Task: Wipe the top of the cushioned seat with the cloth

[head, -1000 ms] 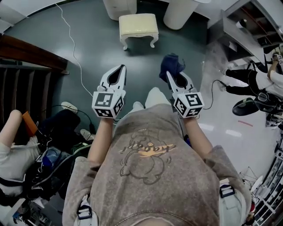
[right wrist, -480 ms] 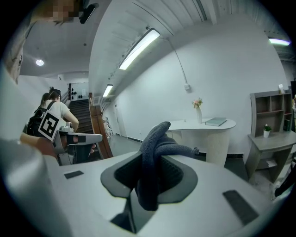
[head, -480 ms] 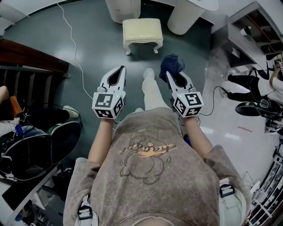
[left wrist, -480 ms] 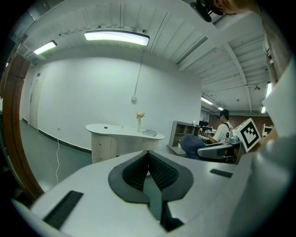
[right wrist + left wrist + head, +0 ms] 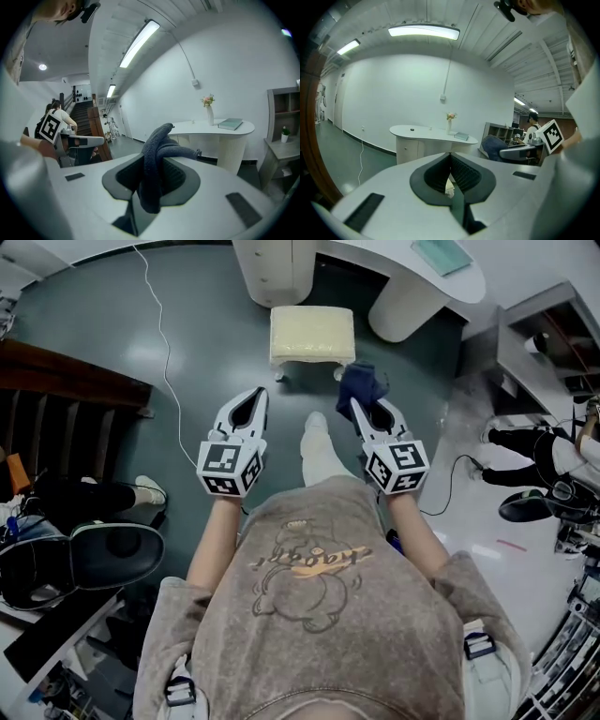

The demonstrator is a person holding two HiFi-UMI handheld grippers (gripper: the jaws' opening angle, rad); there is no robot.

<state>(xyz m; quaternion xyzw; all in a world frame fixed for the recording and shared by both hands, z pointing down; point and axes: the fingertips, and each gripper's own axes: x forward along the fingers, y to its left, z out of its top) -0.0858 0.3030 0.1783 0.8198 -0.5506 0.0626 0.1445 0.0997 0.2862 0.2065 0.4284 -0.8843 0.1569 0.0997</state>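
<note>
A small stool with a cream cushioned seat (image 5: pixel 312 332) and white curved legs stands on the grey floor ahead of me, beyond both grippers. My right gripper (image 5: pixel 353 402) is shut on a dark blue cloth (image 5: pixel 366 381), which bunches above its tips. In the right gripper view the cloth (image 5: pixel 157 145) hangs folded between the jaws of the right gripper (image 5: pixel 154 159). My left gripper (image 5: pixel 260 392) is held level beside it, shut and holding nothing. In the left gripper view the left gripper (image 5: pixel 451 157) has its jaws together, with a cream sliver of the stool (image 5: pixel 449 187) behind them.
A white curved desk (image 5: pixel 412 277) on a round pedestal (image 5: pixel 274 268) stands just behind the stool. A thin cable (image 5: pixel 167 352) runs over the floor at left, near dark wooden stairs (image 5: pixel 66 399). A shelf unit (image 5: pixel 553 343) and seated people are at right. A chair (image 5: pixel 103 554) is lower left.
The stool and desk have drawn closer and lower in the head view as the person steps forward. Both grippers keep their pose, the cloth still held.
</note>
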